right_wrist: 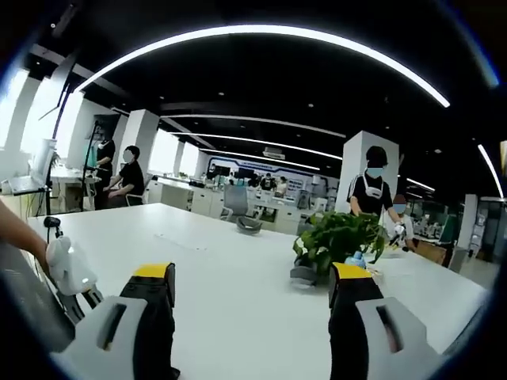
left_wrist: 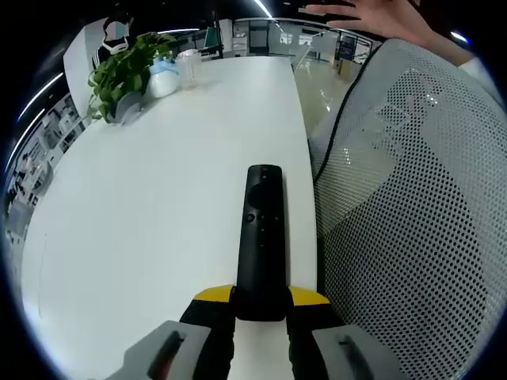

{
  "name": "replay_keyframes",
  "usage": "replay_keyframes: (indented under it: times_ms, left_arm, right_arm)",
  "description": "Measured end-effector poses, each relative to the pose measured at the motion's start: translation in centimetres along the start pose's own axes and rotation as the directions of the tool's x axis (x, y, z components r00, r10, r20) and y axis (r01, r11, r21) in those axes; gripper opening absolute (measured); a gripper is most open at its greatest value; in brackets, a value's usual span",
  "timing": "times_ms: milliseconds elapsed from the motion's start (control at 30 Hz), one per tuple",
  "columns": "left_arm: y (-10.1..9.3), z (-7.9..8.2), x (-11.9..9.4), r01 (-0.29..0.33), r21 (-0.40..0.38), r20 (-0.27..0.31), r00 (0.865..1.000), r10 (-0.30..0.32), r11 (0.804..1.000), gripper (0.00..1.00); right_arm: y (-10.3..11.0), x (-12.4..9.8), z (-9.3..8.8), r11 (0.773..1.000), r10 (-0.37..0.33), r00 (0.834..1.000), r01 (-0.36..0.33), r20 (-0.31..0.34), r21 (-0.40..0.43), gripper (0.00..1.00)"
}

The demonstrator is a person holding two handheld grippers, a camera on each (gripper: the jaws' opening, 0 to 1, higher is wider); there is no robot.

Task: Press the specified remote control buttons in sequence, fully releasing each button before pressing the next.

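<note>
**Black remote clamped lengthwise in the left tongs; right tongs open and aimed away**

Left gripper view: black plastic, the remote control (left_wrist: pixel 261 237) runs straight out from the left tongs (left_wrist: pixel 261 305), its near end pinched between the yellow-tipped jaws and its long axis carrying on away from them over the white surface (left_wrist: pixel 142 222). The button face looks up at the camera, with the small round buttons sitting in the far half of the body. It lies close to the right edge of the surface, and just beyond that edge stands a mesh chair back (left_wrist: pixel 412 206). A potted plant (left_wrist: pixel 123 75) and a cup (left_wrist: pixel 188 67) sit well apart at the far left corner. A person's hand (left_wrist: pixel 372 16) shows above the chair at the far right.

Right gripper view: the right tongs (right_wrist: pixel 253 293) stand wide apart with nothing between them, looking out level across the same surface toward the plant (right_wrist: pixel 337 237) and the room beyond, where people sit and stand at other desks. Judging from this, the remote lies off to the right tongs' left and below their line of sight, so the pressing tip has to swing left and tilt down onto the upturned buttons.
</note>
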State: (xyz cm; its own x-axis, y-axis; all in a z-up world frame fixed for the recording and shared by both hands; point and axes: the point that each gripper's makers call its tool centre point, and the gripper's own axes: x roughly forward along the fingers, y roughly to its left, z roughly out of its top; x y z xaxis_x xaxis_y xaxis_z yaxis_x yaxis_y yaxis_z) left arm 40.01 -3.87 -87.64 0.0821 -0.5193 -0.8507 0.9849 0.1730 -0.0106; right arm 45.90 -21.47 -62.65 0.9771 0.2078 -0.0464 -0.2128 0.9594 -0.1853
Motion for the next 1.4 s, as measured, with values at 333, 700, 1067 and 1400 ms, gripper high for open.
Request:
replay_keyframes:
  times_ms: [333, 700, 1067, 1400]
  left_arm:
    - [0.3, 0.1, -0.1, 0.040, -0.033, -0.007, 0.999, -0.040, 0.999, 0.23]
    - [2.8, -0.3, -0.2, 0.016, 0.006, -0.046, 0.999, -0.016, 1.000, 0.23]
    - [7.0, -0.6, -1.1, -0.041, -0.017, -0.070, 0.997, 0.040, 0.999, 0.23]
    - [12.0, 0.1, -1.9, -0.085, 0.040, -0.101, 0.991, 0.089, 0.996, 0.23]
  right_arm:
    - [-0.8, -0.2, -0.2, 0.999, -0.037, 0.999, 0.037, -0.008, -0.003, 0.72]
    - [-1.0, -0.2, -0.9, 0.998, -0.042, 0.998, 0.044, -0.042, 0.047, 0.70]
    - [-0.1, 0.1, -2.7, 1.000, 0.006, 0.992, -0.007, -0.126, -0.003, 0.69]
    - [0.4, 0.1, -3.2, 1.000, 0.007, 0.987, -0.012, -0.158, -0.029, 0.65]
